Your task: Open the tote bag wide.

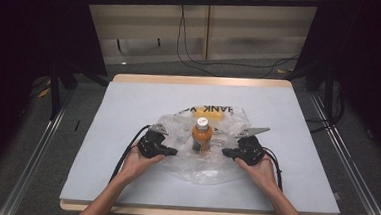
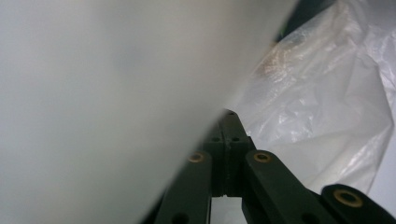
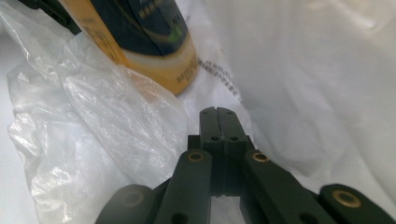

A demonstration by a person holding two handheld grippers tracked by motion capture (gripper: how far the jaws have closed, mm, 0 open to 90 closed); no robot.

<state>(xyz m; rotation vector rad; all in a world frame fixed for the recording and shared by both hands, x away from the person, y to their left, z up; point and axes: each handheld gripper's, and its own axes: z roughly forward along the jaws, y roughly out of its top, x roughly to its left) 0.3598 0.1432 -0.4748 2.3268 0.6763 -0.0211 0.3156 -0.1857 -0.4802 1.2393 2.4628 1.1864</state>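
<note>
High view. I see one orange bottle [image 1: 202, 135] with a white cap standing upright on one clear plastic bag [image 1: 203, 161], which lies spread on the grey tabletop [image 1: 128, 103] at mid-width, somewhat nearer the near edge than the far one. One yellow item [image 1: 209, 113] lies in or under the bag just beyond the bottle; I cannot tell which. My left gripper [image 1: 172, 151] rests at the bag's left margin and my right gripper [image 1: 227, 152] at its right margin, one on each side of the bottle and clear of it. I count two grippers, one bottle, one bag.

Left gripper view. The jaws are pressed together at the tips. Crumpled film of the plastic bag [image 2: 327, 112] lies just beyond them, and a pale blurred sheet covers the left of the view; I cannot tell whether film is pinched between the jaws.

Right gripper view. Here too the jaws meet tip to tip, with bag film [image 3: 116, 126] all around and the base of the orange bottle [image 3: 159, 56] just ahead, not touched. Whether film is caught in them is unclear.

Judgement. I take the work to be bagging the bottle. It already sits on or within the film; what remains is to lift the bag's sides up around it.
</note>
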